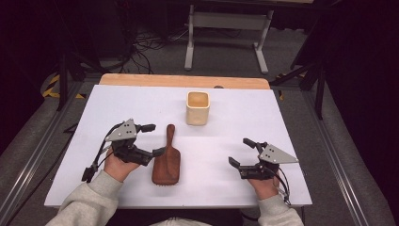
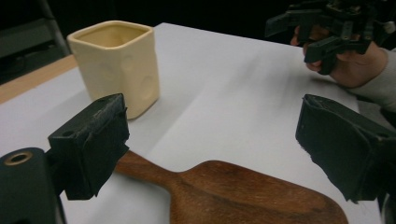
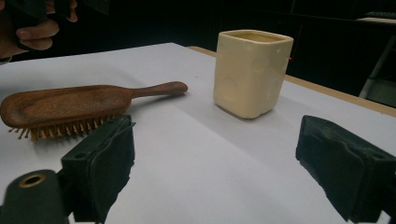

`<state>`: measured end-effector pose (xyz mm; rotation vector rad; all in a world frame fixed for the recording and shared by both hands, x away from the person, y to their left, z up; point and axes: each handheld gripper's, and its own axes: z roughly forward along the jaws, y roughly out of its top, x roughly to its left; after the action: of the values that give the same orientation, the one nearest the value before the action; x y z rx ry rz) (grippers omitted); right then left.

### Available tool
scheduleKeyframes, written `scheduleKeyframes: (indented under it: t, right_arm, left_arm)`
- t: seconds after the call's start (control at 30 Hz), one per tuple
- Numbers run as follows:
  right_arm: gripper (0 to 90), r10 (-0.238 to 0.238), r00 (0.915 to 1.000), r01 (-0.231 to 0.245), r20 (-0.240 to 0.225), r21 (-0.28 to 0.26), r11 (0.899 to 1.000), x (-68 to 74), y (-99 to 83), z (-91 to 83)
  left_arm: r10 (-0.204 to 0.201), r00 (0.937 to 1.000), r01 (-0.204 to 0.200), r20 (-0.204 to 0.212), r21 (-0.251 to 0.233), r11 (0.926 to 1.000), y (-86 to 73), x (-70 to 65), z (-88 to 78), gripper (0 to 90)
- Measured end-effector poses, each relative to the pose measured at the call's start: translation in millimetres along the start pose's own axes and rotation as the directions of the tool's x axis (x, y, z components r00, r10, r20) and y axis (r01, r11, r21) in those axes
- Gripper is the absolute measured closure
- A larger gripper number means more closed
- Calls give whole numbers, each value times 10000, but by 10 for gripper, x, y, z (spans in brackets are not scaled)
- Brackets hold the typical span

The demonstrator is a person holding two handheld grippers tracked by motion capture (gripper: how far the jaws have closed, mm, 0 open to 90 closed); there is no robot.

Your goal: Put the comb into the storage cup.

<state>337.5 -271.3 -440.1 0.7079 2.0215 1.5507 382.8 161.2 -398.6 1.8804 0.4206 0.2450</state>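
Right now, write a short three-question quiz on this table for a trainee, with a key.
1. True or false: the wooden hairbrush lies with its bristles facing down on the white table.
2. Which claw is nearer the hairbrush? A) left claw B) right claw
3. Fill in: the cream cup stands beyond the hairbrush's ______ end.

Key:
1. True; the right gripper view shows the bristles under the head.
2. A; its lower jaw reaches the brush's edge, and both claws stand open.
3. handle
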Motion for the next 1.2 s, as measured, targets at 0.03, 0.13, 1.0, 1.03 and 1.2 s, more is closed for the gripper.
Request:
scheduleKeyframes:
  t: [0.03,0.13,1.0,1.03,1.2]
  right_arm:
    - [120,1,10000,-1,-28,14,10000,-1,0,-1]
    - [120,-27,10000,27,-40,-9,10000,2,1,3]
    - [137,-141,9996,140,-232,-49,9999,10,3,-5]
    - [137,-153,9996,152,-231,-55,9999,11,3,-5]
    - [137,-148,9996,146,-253,-64,9999,12,3,-4]
  left_arm:
    - [11,10000,-11,53,35,10000,8,8,12,106]
    - [-88,9993,86,356,53,9999,51,55,65,118]
    - [-325,9915,75,1261,1938,9810,193,275,450,900]
    - [-292,9913,28,1280,2015,9795,200,282,460,900]
    - [89,9926,-402,1209,2590,9650,241,284,532,900]
